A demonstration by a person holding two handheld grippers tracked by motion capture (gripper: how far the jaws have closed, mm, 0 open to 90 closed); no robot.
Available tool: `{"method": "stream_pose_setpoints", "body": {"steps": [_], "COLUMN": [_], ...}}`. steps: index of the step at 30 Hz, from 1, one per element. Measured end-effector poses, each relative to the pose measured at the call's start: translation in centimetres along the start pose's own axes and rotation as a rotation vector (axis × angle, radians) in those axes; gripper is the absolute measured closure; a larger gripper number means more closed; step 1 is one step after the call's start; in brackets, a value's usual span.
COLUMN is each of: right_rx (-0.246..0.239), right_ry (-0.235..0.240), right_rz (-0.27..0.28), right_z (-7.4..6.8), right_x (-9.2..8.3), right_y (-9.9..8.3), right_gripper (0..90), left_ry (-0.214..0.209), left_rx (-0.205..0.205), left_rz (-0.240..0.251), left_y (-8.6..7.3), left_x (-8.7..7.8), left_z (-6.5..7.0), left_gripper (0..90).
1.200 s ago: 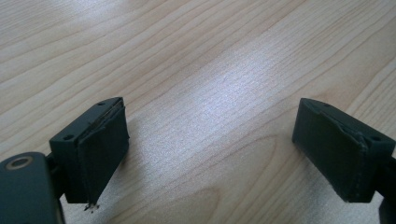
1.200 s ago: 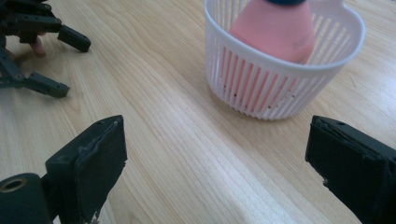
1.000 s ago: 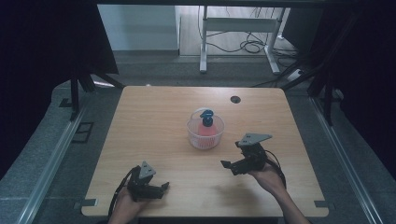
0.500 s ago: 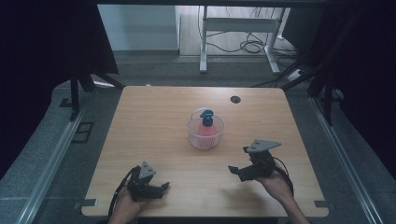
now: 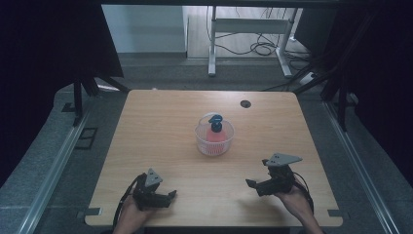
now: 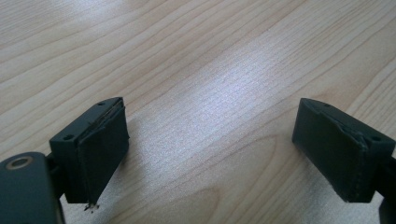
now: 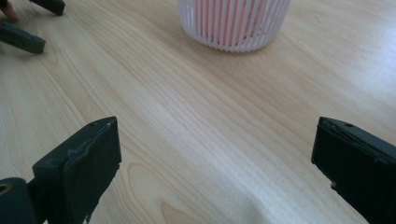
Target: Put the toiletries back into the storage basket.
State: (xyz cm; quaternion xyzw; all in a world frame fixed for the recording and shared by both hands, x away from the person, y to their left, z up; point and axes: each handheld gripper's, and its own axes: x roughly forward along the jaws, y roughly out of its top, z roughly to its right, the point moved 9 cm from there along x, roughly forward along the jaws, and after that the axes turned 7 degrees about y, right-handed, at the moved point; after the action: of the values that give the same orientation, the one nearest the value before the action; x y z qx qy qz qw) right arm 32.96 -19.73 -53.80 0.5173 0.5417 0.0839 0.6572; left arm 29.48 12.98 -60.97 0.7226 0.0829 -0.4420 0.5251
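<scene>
The right gripper (image 5: 255, 185) sits low over the worktop (image 5: 160, 131) near its front right corner, its jaws spread wide with nothing but bare wood between them; they have just been opening further. In the right gripper view its two black pads (image 7: 81, 163) frame pale wood grain, with the ribbed white basket (image 7: 233, 23) straight ahead and well apart from them. The left gripper (image 5: 168, 197) rests near the front left corner, its jaws likewise spread and empty, and the left gripper view looks along them onto plain wood. The one basket (image 5: 214, 139) stands alone around the middle of the worktop, slightly toward the back edge, clear-walled with something red inside and a blue knob (image 5: 215, 119) on top. The worktop is a light wooden board with rounded corners and one dark round hole (image 5: 245, 103) near the back edge, right of centre. Around it lies grey flooring, dark curtains hang at both sides, and behind stands a white metal frame (image 5: 243, 29) with loose cables on the floor. There are two grippers, one basket and one hole. Both hands come in from the front edge, each wrapped round its gripper's body, the right hand (image 5: 292, 197) angled inward toward the centre, the left hand (image 5: 131, 214) turned toward the right.
</scene>
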Motion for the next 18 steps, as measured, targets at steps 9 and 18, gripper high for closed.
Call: {"method": "stream_pose_setpoints", "body": {"steps": [9,18], "right_rx": [0.018,0.02], "right_ry": [-0.024,-0.042], "right_rz": [-0.015,-0.056], "right_z": [0.4,0.8], "right_x": [0.0,0.6], "right_y": [-2.3,-4.5], "right_gripper": [1.1,0.4], "left_ry": [0.0,0.001], "left_rx": [-0.001,0.002], "left_rz": [0.0,0.001], "left_y": [0.0,0.0], "left_x": [0.0,0.0], "left_z": [0.0,0.0], "left_gripper": [10.3,10.3]}}
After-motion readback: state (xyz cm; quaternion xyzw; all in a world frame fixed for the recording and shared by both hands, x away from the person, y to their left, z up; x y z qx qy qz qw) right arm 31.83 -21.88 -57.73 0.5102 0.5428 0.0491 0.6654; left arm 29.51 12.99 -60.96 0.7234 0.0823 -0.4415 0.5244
